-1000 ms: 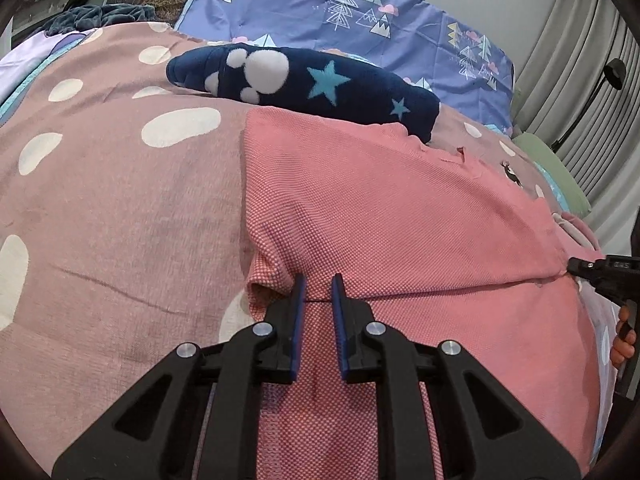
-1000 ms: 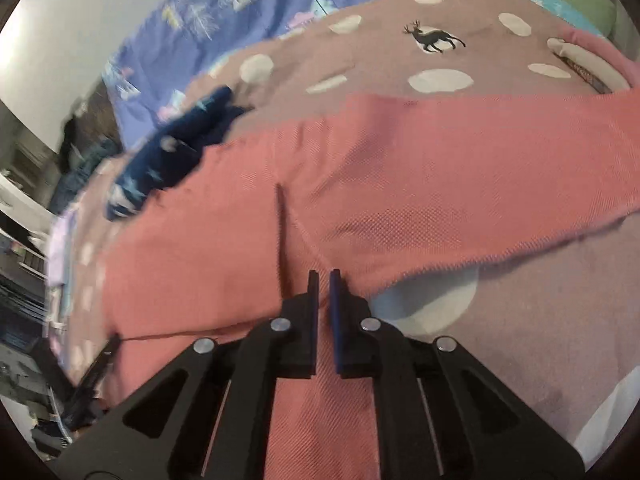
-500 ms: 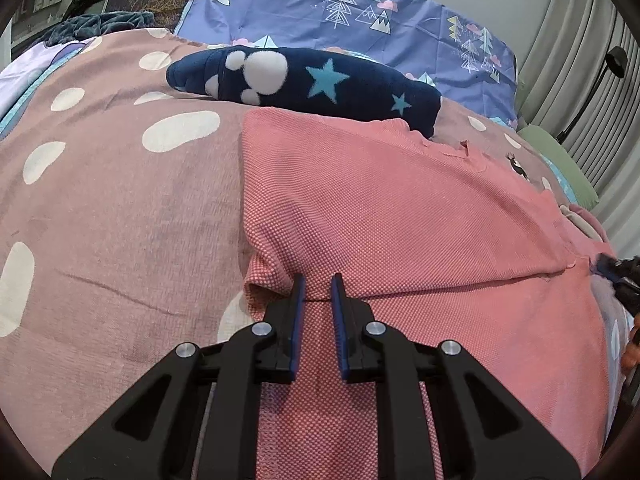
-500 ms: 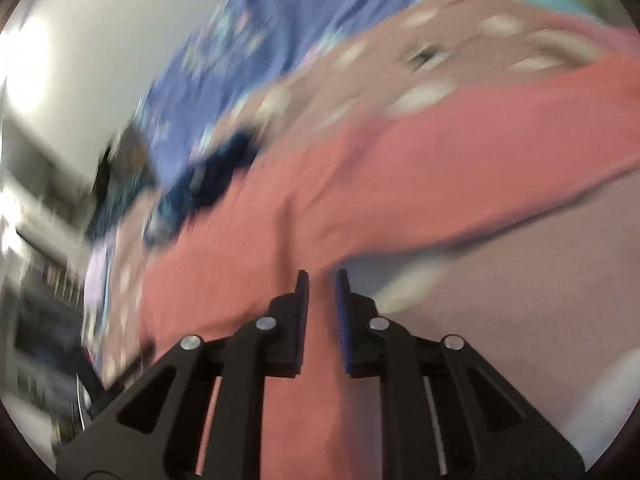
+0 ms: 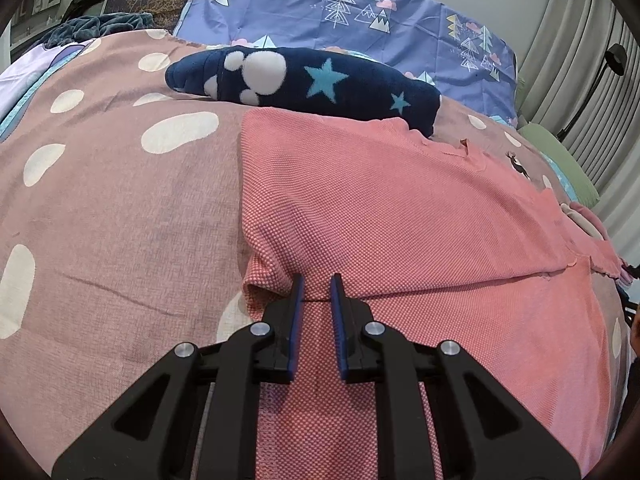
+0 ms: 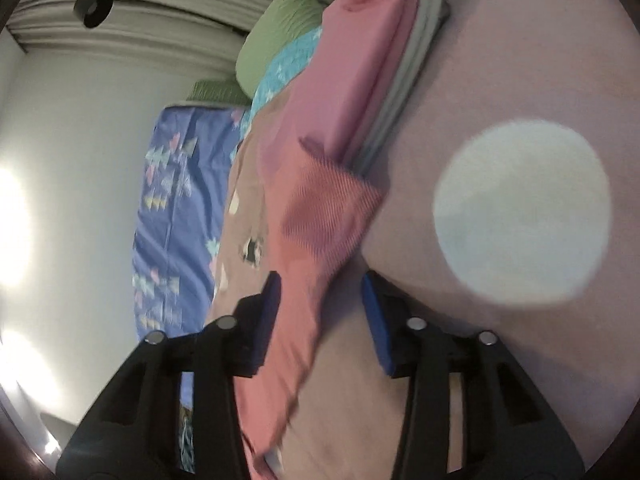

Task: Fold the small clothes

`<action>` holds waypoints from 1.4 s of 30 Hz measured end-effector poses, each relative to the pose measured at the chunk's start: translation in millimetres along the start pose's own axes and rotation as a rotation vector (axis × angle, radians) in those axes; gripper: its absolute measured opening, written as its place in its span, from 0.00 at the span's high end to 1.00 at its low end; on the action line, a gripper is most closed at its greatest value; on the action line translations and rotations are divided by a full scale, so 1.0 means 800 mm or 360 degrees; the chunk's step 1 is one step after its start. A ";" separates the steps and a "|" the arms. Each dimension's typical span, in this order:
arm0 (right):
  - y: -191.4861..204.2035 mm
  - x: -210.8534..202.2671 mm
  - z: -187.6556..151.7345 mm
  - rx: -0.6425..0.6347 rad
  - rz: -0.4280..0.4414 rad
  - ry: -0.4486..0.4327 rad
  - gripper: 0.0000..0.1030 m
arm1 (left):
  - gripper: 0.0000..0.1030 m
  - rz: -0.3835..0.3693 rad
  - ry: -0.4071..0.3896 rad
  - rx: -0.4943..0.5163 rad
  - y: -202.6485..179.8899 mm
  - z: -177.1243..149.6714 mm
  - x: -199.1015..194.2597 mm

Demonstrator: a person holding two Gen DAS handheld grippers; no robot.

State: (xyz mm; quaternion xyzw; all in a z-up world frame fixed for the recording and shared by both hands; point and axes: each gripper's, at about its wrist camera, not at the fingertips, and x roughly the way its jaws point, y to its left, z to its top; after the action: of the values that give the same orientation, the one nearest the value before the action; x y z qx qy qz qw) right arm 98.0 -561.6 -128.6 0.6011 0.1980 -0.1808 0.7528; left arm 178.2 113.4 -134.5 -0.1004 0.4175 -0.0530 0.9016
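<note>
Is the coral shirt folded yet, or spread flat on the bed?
Partly folded: the coral shirt has its near portion doubled over, a hem edge crossing it, where the left gripper pinches the layers.

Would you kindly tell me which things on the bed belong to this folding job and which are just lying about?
In the job:
- pink waffle-knit garment
- left tool, nearly closed at its folded edge
- right tool, open around its corner

Lying about:
- navy star-print fleece
- pink folded stack
- green pillow
- spotted bedspread
</note>
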 end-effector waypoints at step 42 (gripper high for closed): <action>0.201 0.042 -0.472 -0.2125 0.0486 0.0989 0.50 | 0.84 -0.0101 -0.0003 -0.0080 0.006 -0.001 -0.002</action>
State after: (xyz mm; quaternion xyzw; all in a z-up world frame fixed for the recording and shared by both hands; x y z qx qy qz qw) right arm 178.3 -159.6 -87.1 0.0610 0.3833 0.2622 0.8835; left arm 176.7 118.2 -135.1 -0.1362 0.4143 -0.0711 0.8971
